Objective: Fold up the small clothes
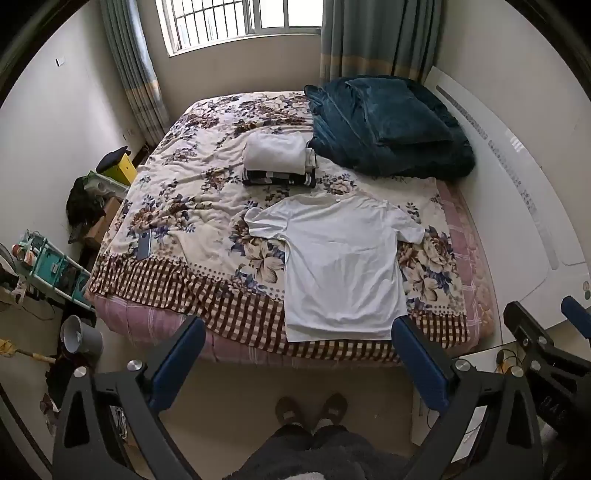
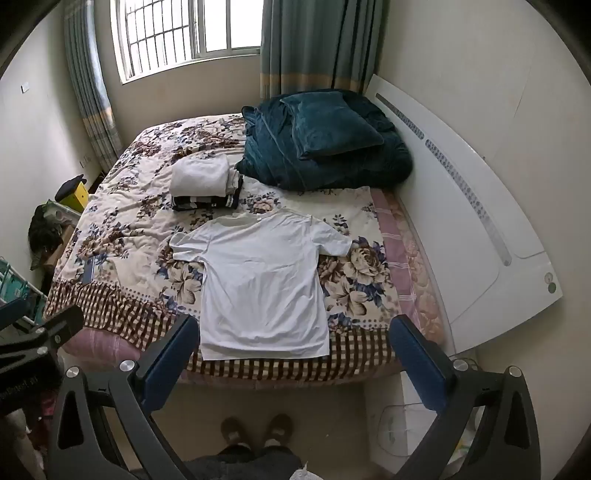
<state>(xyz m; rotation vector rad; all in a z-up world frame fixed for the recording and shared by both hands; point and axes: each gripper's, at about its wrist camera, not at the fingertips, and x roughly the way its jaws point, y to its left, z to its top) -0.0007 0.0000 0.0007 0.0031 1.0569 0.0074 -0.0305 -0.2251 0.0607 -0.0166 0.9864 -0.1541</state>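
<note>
- White T-shirt [image 1: 341, 262] spread flat on the bed [image 1: 177, 206], collar toward the window [image 1: 236, 22], hem at the checked border of the floral cover near the foot edge.
- Both sleeves out to the sides; seen also from the right wrist [image 2: 262, 280].
- Beyond the collar, a stack of folded clothes [image 1: 277, 160]: white piece on top, dark striped one under it; just apart from the shirt.
- Same stack in the right view [image 2: 203, 184].
- Teal blanket [image 1: 388, 125] with a pillow on it heaped at the head corner, beside the white headboard [image 1: 517, 192].
- Left tool [image 1: 297, 349] wide open, holding nothing, raised above the foot of the bed; its right finger overlapping the shirt's hem corner in view, contact impossible to tell.
- Right tool [image 2: 291, 347] likewise wide open and empty, hem between its fingers in view.
- Right tool also visible at the right edge of the left view [image 1: 546, 332].
- Phone [image 1: 143, 246] lying on the cover, well left of the shirt.
- Slippered feet [image 1: 312, 410] on the floor below.
- Grey bucket [image 1: 79, 338] on the floor at the left.
</note>
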